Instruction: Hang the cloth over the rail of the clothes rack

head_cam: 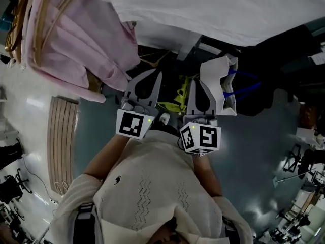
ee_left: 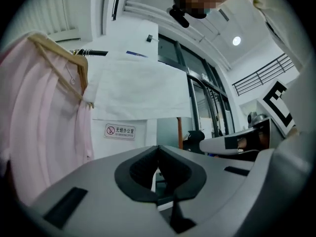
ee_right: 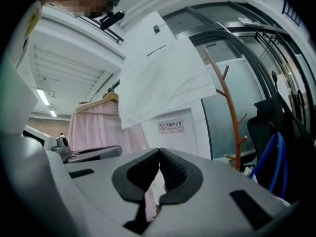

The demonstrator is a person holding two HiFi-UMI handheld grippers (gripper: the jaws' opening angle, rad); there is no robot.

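Your left gripper [head_cam: 146,80] and right gripper [head_cam: 203,85]: jaws together, empty. White cloth [head_cam: 213,9] hung ahead; pink garment [head_cam: 76,39] crowded its left; coat stand [ee_right: 232,112] stood right.

A small white sign [ee_left: 119,131], fixed to the white wall [ee_left: 123,149], carries a red crossed-circle no-smoking symbol at its left end, followed by the Chinese characters 无烟办公室. The same sign [ee_right: 171,126] appears in the right gripper view on the same wall, with the symbol clear but the characters too small to read with certainty. In the head view, the left cube [head_cam: 133,123] and right cube [head_cam: 201,137] each bear black-and-white square marker codes without letters or numbers.
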